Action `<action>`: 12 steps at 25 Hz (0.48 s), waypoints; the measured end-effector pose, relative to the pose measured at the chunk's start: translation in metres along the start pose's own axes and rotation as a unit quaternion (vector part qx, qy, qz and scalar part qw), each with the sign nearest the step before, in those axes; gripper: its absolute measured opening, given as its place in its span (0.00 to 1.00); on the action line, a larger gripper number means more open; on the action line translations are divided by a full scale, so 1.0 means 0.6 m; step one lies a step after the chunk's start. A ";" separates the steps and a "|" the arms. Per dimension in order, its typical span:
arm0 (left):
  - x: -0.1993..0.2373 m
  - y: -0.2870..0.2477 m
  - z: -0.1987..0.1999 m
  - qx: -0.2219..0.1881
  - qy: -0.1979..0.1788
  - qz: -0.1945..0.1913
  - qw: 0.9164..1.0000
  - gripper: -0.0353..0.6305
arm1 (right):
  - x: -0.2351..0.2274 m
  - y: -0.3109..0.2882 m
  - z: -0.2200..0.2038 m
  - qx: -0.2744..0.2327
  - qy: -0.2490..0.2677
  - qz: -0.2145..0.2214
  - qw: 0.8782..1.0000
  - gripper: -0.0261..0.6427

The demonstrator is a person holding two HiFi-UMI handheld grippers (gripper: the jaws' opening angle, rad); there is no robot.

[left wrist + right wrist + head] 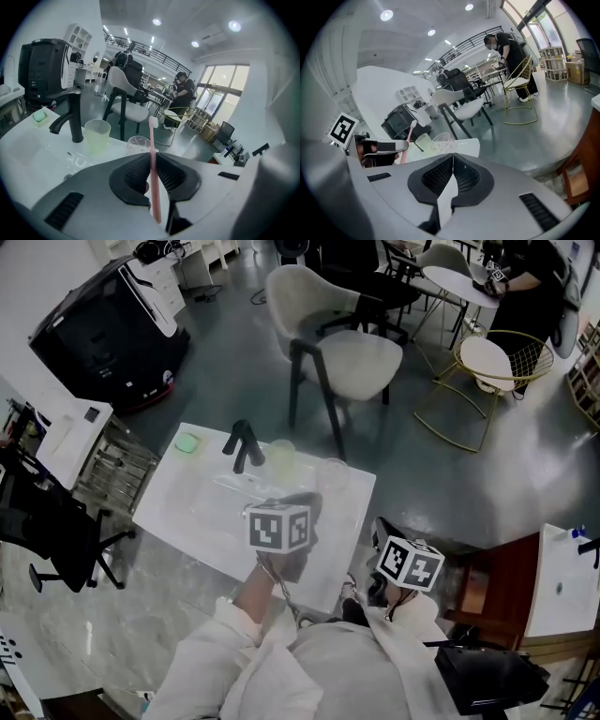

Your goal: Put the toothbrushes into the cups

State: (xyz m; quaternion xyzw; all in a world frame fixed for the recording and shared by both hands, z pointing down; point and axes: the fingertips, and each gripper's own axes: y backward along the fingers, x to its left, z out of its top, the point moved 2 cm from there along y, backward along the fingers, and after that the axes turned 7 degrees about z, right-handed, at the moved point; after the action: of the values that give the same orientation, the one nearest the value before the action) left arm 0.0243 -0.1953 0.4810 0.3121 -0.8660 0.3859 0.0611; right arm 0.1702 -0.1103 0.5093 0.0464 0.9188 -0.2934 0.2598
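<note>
- Two cups, a green cup (97,136) and a clear cup (138,144), stand on the white table (206,521) beside a black faucet (244,444).
- The left tool (153,164) clamps a pink toothbrush (152,140) upright above the table.
- The right tool (453,161) is closed and empty.
- Grey floor (450,474) and a white chair (347,343) lie beyond.

The toothbrush (153,159) was pink. The left cup (97,136) was pale green, the right cup (135,143) clear. The tap (73,117) was black, the worktop (28,152) white, the soap (40,116) at middle left mint green.

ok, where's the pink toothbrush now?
Left gripper view, centre: toothbrush held upright in the left tool, head up, with the clear cup just behind and the green cup further left.
</note>
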 end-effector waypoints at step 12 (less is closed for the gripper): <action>-0.003 -0.049 0.063 -0.009 -0.017 0.008 1.000 0.12 | -0.034 -0.008 0.018 0.005 -0.009 -0.008 1.000 0.08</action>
State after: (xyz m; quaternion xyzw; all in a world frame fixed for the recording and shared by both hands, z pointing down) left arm 0.0481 -0.2362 0.4726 0.3109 -0.8727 0.3736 0.0463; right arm 0.1914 -0.1191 0.5147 0.0379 0.9153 -0.3008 0.2651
